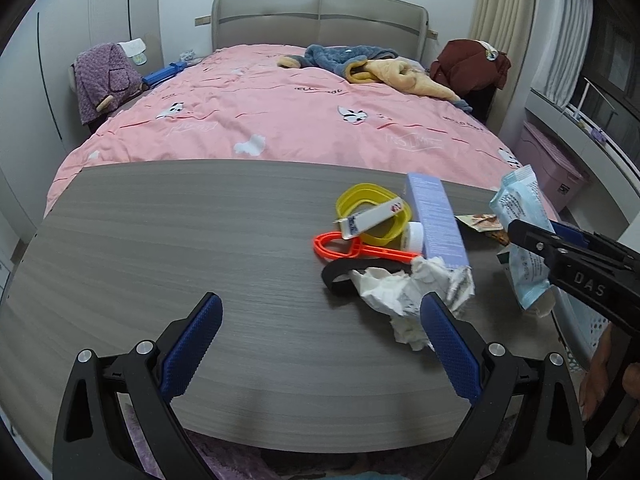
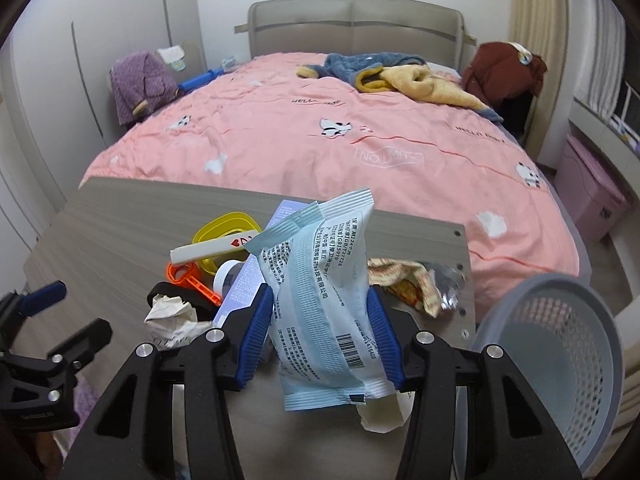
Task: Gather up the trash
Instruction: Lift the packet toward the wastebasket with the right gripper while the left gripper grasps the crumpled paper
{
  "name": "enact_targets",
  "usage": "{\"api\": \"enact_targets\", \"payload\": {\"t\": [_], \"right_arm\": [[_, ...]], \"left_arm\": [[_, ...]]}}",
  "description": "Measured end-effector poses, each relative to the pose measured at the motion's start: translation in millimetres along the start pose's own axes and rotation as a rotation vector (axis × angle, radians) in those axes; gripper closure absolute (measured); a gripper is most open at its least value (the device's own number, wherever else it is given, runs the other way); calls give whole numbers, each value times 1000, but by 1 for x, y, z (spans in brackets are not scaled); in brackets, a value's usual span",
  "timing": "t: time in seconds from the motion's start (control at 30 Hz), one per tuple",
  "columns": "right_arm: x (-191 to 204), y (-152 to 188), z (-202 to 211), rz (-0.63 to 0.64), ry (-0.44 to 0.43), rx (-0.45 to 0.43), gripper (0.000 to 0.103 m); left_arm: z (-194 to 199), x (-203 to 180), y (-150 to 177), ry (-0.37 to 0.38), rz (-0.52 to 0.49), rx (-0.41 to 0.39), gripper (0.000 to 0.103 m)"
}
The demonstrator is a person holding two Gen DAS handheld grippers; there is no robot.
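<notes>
1. Pinching the light blue wrapper [image 2: 320,300] at mid-length, the right gripper [image 2: 320,336] holds it above the table [image 2: 120,216] (near the basket [image 2: 560,344]).
2. Thin crinkly film, probably light and slippery; grip the flat middle.
3. Left gripper [image 1: 320,344] gapes empty.

- Your right gripper [image 1: 524,236] carries the letters "DAS" in pale print on its black body, seen from the left wrist view.
- The pink bedspread [image 2: 280,140] reads "NO LIMIT" in a white outlined box, and "HELLO" in dark letters at two spots; the word after it is too small for you to read.
- The pale blue packet [image 2: 320,280] bears "GB15979", dense Chinese print and a barcode; you cannot make out the rest.
</notes>
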State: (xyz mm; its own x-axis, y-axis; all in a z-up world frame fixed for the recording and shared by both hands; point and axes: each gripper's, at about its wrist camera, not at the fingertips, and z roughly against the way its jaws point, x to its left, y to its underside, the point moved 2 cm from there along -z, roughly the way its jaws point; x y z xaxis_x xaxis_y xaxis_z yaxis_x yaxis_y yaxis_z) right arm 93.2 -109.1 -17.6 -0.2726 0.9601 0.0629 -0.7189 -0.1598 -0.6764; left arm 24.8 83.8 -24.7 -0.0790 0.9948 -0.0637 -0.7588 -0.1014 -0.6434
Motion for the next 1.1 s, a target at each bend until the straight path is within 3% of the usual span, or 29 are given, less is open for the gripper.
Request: {"api": "enact_targets", "payload": {"t": [0.33,0.5,0.8,0.97,1.07,1.1], "right_arm": [[-34,44,46,-127,60,-38,55],[-54,73,59,-205,71,-34,55],[-70,94,74,-277,60,-48,55],[-76,100,77,-290,49,-53,55],[-78,102,78,-298,48,-54,55],[-79,102,78,-300,49,-54,55]], "left_arm": [[4,-35,11,63,-84,-20,8],[-5,-56,18,79,-124,7,8],[-36,-69,13,74,-102,32,8],[-50,-73,12,30,-124,39,9],[-49,-74,12,29,-137,26,13],[-48,-74,12,31,-139,23,21]]}}
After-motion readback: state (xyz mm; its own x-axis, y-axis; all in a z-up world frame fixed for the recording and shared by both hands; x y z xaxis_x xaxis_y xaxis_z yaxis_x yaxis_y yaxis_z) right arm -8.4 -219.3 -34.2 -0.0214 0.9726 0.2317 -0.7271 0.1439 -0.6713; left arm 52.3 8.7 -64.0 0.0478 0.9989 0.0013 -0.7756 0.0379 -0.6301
